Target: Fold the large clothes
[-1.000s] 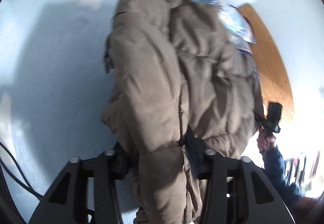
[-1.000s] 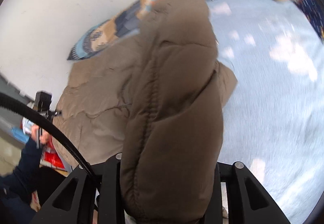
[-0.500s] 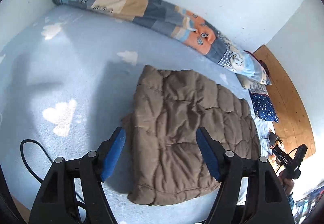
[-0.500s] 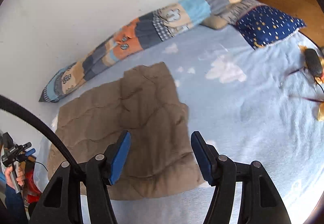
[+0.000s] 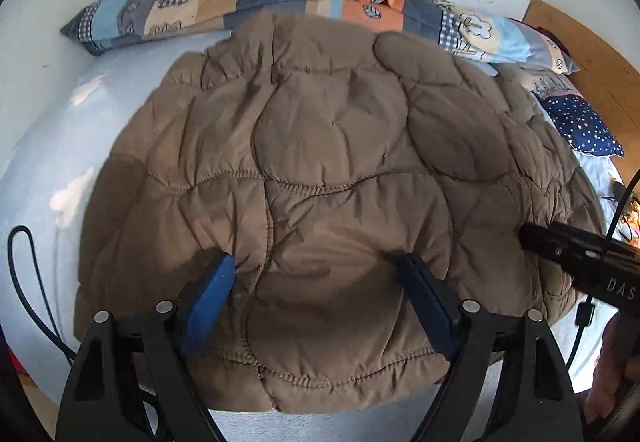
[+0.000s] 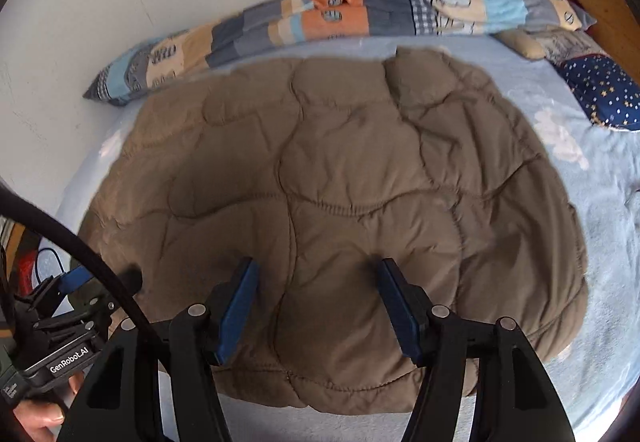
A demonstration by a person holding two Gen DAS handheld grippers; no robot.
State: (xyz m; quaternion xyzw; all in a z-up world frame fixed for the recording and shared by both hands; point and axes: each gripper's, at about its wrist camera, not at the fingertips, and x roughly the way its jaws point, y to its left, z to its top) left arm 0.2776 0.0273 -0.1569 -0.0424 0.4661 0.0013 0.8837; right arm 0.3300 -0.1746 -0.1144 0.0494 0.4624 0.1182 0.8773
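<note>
While the quilted jacket (image 5: 320,178) lies folded flat on the bed (image 6: 600,242) just ahead of and under both tools, press its puffy layers down evenly so the fold stays square. Your left gripper (image 5: 320,294) has just been opening, fingertips resting on the fabric, nothing pinched. Your right gripper (image 6: 316,298) is likewise spread and released. Both tilt steeply downward, side by side.

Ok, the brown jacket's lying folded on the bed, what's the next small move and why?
Probably lift both grippers clear: the left gripper and right gripper are open with tips dimpling the jacket, which already lies as a compact bundle.
</note>
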